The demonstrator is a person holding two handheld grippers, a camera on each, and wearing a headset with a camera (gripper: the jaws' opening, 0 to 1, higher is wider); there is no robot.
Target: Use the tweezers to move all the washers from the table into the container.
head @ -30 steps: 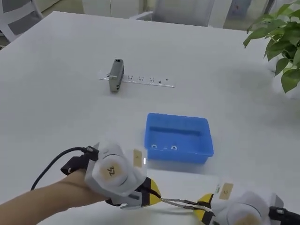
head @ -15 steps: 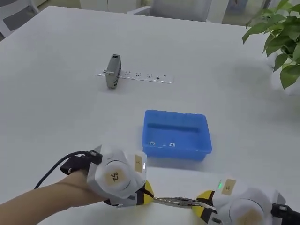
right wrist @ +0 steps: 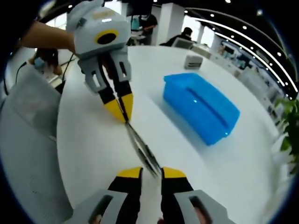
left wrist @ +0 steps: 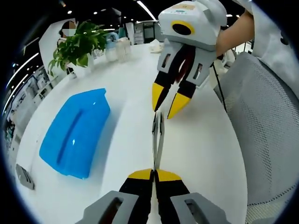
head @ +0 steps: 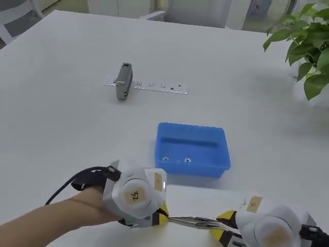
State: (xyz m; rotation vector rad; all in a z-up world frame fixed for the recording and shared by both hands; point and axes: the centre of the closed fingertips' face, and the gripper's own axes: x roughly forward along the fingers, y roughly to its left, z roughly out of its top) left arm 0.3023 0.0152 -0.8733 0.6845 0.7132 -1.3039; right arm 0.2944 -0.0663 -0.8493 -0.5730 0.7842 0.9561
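Grippers: two are seen. The left gripper [left wrist: 154, 175] is shut tight on one end of the tweezers [left wrist: 158, 140]. The right gripper [right wrist: 150, 173] is open, with the other end between its jaws.
Washers: two washers [head: 165, 159] are counted inside the one blue container [head: 193, 136], off to the side of both jaws.
Surface: a white table [head: 72, 67] is seen, with one power strip [head: 154, 86] far past the container.
Room to move: bare table is seen around the jaws, and the table edge is close by.

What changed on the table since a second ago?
Very little. The left gripper seems to have edged slightly rightward, still shut on the tweezers; the right gripper stays open at the tweezers' other end. Nothing was grabbed or let go. The blue container, its two washers and the power strip stayed put; only the camera shifted.
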